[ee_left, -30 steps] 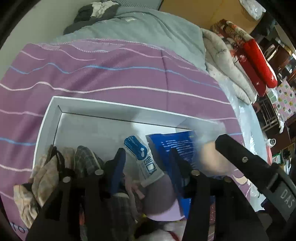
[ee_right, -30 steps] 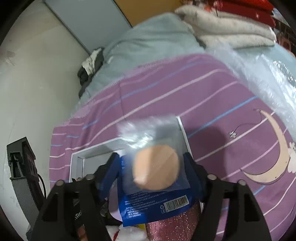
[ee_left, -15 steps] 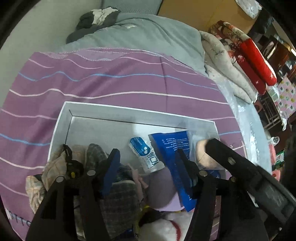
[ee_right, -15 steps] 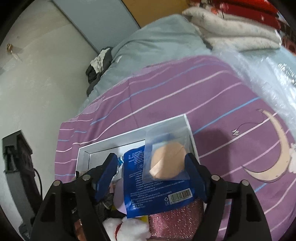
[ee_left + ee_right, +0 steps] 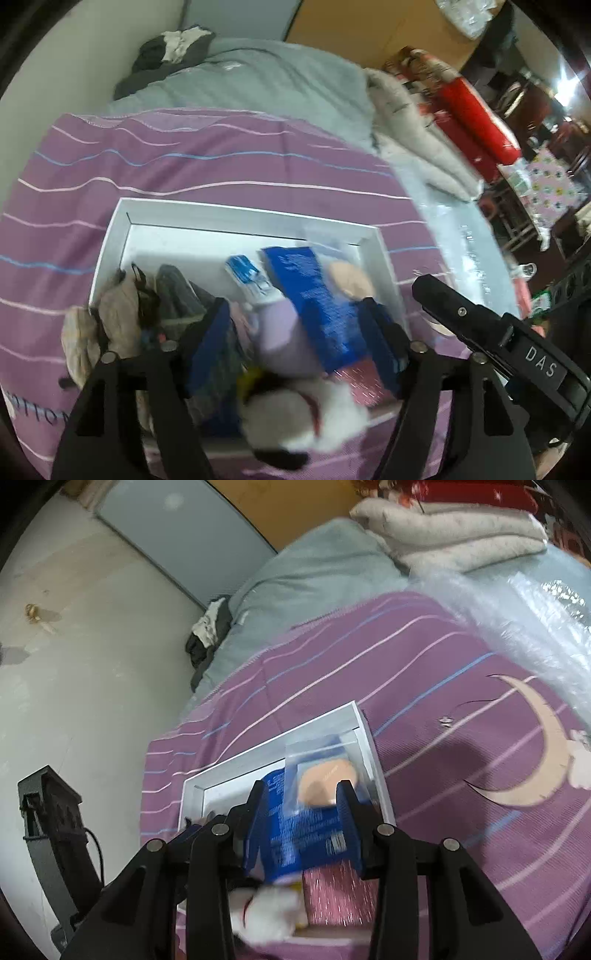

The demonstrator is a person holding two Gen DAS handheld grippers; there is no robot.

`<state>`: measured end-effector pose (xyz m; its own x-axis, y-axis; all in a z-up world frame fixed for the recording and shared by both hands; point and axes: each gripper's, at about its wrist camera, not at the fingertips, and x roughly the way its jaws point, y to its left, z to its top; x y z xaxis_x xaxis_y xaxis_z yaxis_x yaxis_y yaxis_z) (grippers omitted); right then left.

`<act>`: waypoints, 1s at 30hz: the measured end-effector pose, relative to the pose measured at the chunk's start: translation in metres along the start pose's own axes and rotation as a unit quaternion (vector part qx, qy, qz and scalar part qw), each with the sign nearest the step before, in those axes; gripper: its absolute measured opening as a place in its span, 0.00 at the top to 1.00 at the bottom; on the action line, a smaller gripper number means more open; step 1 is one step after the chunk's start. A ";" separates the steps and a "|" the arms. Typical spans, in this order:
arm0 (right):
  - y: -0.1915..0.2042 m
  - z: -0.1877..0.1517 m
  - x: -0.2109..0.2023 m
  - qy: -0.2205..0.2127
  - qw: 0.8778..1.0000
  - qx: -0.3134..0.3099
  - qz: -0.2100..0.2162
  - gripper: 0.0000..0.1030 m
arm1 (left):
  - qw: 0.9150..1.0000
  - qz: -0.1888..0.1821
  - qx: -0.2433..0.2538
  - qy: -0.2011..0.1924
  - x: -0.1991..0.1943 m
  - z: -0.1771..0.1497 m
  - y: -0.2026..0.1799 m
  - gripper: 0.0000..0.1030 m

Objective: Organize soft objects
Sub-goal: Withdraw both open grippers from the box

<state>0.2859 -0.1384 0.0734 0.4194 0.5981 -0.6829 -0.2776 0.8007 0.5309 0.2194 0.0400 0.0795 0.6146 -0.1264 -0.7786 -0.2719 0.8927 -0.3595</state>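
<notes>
One white box lies on a bed covered by a purple striped sheet, and it holds the soft things. From the left wrist view the count runs to one beige cloth bundle at the box's left edge, one dark checked cloth beside it, one small blue-and-white tube, one pale lilac rounded piece, one blue packet with white print, one round peach sponge in a clear sleeve at the right wall, one pink glitter pouch and one white fluffy toy with a red strap at the near end. The toy is blurred.

The left claw hangs above the box's near half with its jaws wide and opening; the lilac piece and blue packet show between the fingers from above, but neither pad presses on them. The right claw sits over the same corner, its jaws closing and partly apart, with the blue packet and the peach sponge seen in the gap below; its pads grip nothing. The glitter pouch and white toy lie just under its fingers.

Beyond the sheet are one grey blanket, one folded cream blanket and one red roll.
</notes>
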 end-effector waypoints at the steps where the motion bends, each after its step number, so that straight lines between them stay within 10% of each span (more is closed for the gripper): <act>1: 0.001 -0.002 -0.006 -0.004 1.000 -0.002 -0.001 0.63 | 1.000 -0.002 -0.002 -0.001 -0.004 -0.003 -0.001 0.23; 6: 0.004 -0.011 -0.041 -0.022 1.000 -0.008 0.006 0.63 | 1.000 0.014 0.027 -0.005 -0.022 -0.017 -0.015 0.23; 13: 0.023 -0.022 -0.098 -0.066 0.997 -0.022 0.016 0.62 | 0.987 0.055 0.070 -0.134 -0.099 -0.039 -0.040 0.15; 20: 0.050 -0.060 -0.148 -0.109 0.992 -0.065 0.003 0.29 | 0.984 0.105 0.085 -0.118 -0.124 -0.071 -0.037 0.13; 30: 0.056 -0.128 -0.164 -0.095 0.987 -0.126 -0.034 0.22 | 0.988 0.109 0.054 -0.098 -0.144 -0.143 -0.011 0.13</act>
<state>0.0910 -0.1880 0.1508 0.5923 0.5445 -0.5939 -0.4390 0.8362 0.3288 0.0281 -0.0139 0.1218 0.6843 0.1496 -0.7137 -0.3392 0.9317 -0.1299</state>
